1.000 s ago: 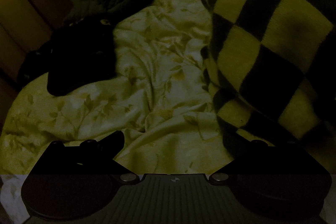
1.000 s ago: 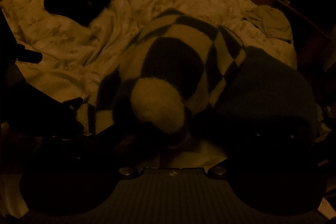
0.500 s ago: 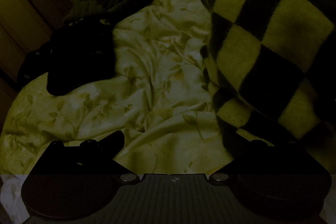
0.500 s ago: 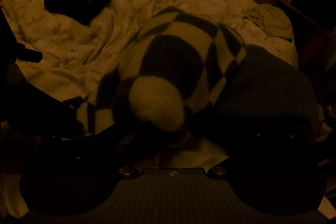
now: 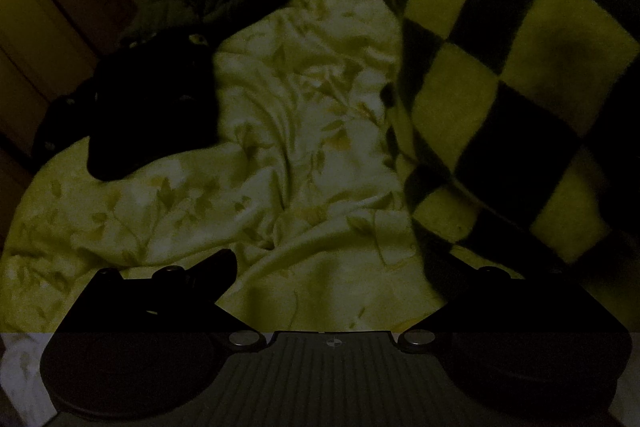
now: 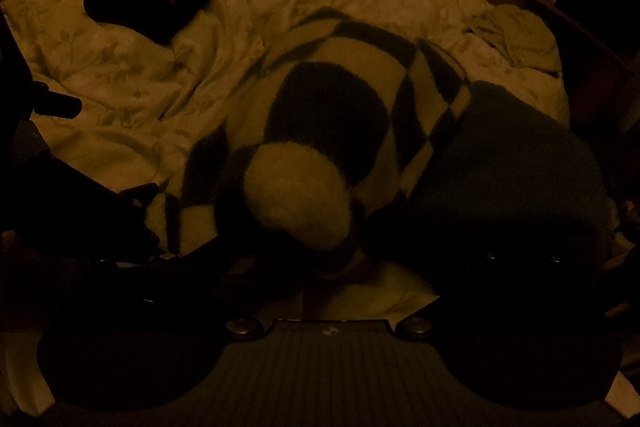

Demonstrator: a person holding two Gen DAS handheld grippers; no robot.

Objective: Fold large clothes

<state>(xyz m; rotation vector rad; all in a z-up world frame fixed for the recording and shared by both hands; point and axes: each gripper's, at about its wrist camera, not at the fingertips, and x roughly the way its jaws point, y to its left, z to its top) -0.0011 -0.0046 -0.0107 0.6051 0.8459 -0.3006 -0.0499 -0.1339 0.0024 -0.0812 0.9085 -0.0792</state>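
**Carrying the checkered fold across without losing the edge**

I read this as the middle of a fold: the checkered sweater [image 6: 340, 115] fills the centre of my right wrist view, bunched and raised above the bed [image 6: 120, 67], with one pale patch bulging close to the lens. In the left wrist view the same sweater [image 5: 500, 99] hangs down the right side of the frame, its lower edge dropping over the right-hand finger.

The right hand-held gripper [image 6: 320, 267] is lost in shadow beneath the bunched knit. I judge that it has cloth, because the fabric is held up in front of it, but I cannot tell how far the jaws stand apart. The left hand-held gripper [image 5: 332, 275] shows its fingers well apart, with bare floral duvet between them; whether the finger under the hanging hem is touching wool I cannot make out.

To do this well, I would keep the right side high enough that the knit clears the crumpled duvet rather than dragging it along. I would bring the left side under the loose hem before lowering anything, so that both corners travel level. A thick knit like this probably sags and slips, so I would take a deep bite.

I would steer the fold away from the dark clothes [image 5: 152, 107] at centre left and the pale garment [image 6: 516, 35] at upper right.
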